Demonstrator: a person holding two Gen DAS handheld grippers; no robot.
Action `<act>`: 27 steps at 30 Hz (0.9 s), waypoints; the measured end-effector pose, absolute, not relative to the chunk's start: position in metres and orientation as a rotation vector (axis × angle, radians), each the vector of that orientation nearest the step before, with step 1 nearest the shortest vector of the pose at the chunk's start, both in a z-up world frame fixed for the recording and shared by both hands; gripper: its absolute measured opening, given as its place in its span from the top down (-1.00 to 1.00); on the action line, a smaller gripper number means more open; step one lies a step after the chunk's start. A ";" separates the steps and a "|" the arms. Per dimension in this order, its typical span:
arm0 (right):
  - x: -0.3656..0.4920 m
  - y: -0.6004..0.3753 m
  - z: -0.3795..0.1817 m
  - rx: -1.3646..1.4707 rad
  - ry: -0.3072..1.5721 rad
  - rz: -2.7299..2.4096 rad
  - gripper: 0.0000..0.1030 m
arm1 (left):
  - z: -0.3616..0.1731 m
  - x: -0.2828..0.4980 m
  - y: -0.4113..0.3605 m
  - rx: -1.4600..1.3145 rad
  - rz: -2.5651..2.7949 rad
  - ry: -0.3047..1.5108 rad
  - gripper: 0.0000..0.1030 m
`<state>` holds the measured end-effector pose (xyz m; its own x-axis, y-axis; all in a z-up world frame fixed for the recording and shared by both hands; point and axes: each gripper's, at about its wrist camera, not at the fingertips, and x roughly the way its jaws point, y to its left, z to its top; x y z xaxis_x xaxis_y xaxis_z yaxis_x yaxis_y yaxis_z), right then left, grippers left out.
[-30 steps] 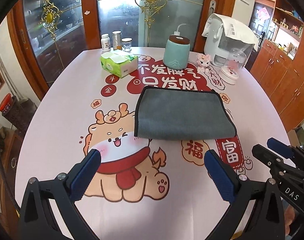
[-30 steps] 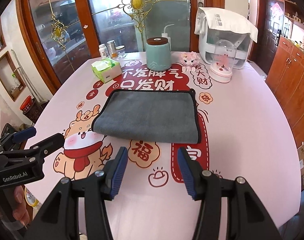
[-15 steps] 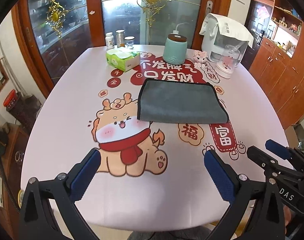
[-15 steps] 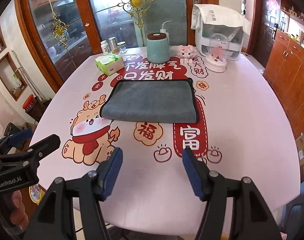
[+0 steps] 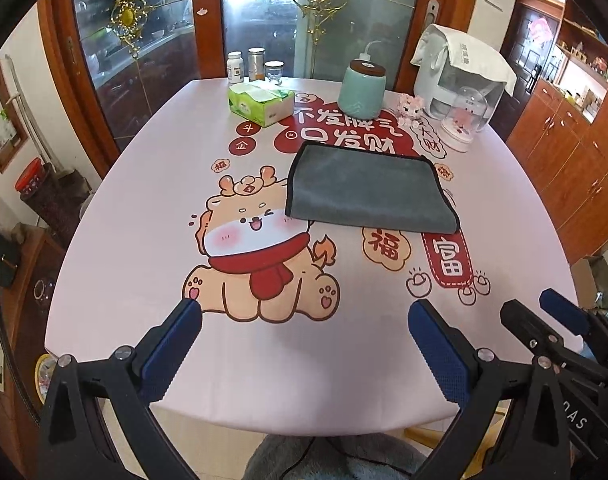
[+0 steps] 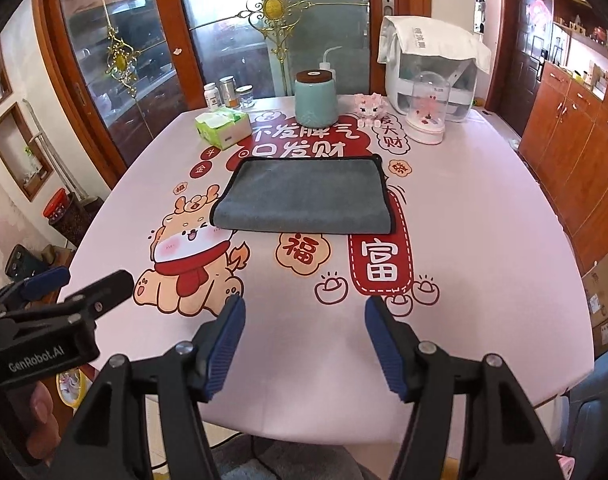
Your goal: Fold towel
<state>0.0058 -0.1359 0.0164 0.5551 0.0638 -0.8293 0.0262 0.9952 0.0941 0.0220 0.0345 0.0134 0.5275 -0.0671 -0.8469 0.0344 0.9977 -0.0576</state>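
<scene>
A grey towel (image 5: 368,190) with a dark hem lies folded flat on the pink printed tablecloth (image 5: 143,248), mid-table; it also shows in the right wrist view (image 6: 304,198). My left gripper (image 5: 304,314) is open and empty, near the table's front edge, well short of the towel. My right gripper (image 6: 304,310) is open and empty, also at the front edge. The right gripper shows at the lower right of the left wrist view (image 5: 544,316). The left gripper shows at the left of the right wrist view (image 6: 75,280).
At the table's back stand a green tissue box (image 5: 259,104), three small jars (image 5: 255,66), a teal canister (image 5: 362,88), a pink figurine (image 5: 410,106), a glass-domed ornament (image 5: 466,120) and a white appliance (image 5: 456,68). Wooden cabinets (image 5: 576,160) stand to the right.
Both grippers have drawn back from the towel toward the table's front edge, staying open. The right jaws have opened wider. The towel has not moved.
</scene>
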 end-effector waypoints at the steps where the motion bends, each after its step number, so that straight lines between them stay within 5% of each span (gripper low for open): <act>1: 0.004 -0.136 0.016 0.103 0.983 0.020 -0.21 | 0.013 0.021 0.033 -0.029 -0.062 1.013 -0.99; 27: 0.003 -0.138 0.010 0.118 1.000 0.019 -0.22 | 0.016 0.013 0.026 0.016 -0.049 1.001 -0.99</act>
<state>0.0030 -0.1382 0.0104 0.5411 0.0702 -0.8380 0.0384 0.9934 0.1081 0.0131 0.0262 0.0160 0.5383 -0.0339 -0.8421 0.0487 0.9988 -0.0091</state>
